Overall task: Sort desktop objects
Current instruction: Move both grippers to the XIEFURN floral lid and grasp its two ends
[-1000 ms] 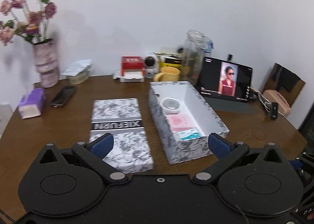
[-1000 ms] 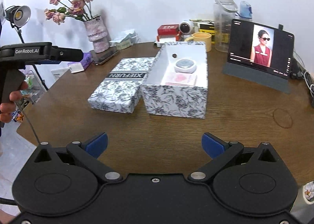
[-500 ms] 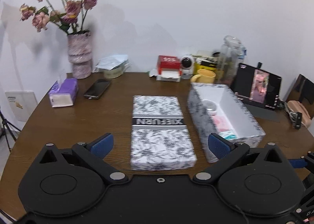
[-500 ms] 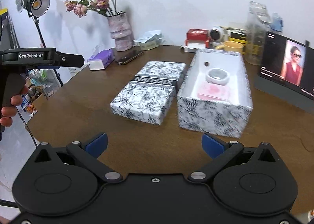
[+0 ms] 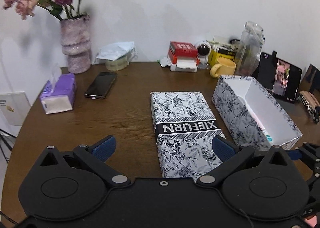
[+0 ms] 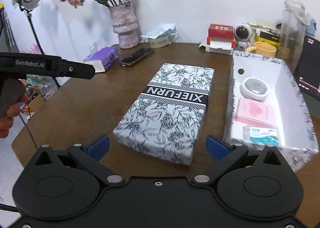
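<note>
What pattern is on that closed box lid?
Black-and-white floral print on the lid, with a black XIEFURN band; clearest in the right wrist view.

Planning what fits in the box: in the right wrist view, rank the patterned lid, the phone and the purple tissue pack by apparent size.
1. Patterned lid, clearly largest, though nearest the camera.
2. Purple tissue pack and phone: look alike, unranked.

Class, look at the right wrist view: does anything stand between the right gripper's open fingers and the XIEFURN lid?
Nothing visible does. Only bare table lies between the right gripper and the lid; the open box sits beside it.
</note>
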`<state>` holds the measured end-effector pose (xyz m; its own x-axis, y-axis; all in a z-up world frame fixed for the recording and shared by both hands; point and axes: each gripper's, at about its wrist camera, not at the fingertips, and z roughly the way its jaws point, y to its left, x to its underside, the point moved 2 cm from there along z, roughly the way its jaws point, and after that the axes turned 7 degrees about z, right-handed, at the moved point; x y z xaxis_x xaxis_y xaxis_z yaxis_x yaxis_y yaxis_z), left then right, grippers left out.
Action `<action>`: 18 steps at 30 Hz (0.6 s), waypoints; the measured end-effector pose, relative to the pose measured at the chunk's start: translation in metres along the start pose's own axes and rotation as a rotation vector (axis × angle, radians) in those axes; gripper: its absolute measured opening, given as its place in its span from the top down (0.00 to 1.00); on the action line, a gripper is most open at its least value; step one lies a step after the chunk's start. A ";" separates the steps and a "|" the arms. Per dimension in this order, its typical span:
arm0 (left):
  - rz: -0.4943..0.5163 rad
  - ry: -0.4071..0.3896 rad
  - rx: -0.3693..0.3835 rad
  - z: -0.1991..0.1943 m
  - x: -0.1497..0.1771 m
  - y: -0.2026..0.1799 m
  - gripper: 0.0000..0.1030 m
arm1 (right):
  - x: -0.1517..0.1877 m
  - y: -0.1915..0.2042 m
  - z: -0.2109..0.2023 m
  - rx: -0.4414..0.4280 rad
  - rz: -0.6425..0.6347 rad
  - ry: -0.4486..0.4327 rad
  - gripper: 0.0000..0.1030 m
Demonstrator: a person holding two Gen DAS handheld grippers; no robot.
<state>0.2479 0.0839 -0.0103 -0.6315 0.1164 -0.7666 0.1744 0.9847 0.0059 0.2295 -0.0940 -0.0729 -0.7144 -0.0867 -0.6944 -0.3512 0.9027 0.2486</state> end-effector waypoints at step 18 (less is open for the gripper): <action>0.146 0.111 0.072 0.101 -0.006 0.003 0.00 | -0.024 -0.016 0.075 0.099 0.114 0.012 0.00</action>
<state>0.3288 0.0734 -0.0704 -0.6744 0.2749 -0.6853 0.3210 0.9450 0.0632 0.2975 -0.0753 -0.1106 -0.7540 0.0145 -0.6568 -0.2059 0.9442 0.2572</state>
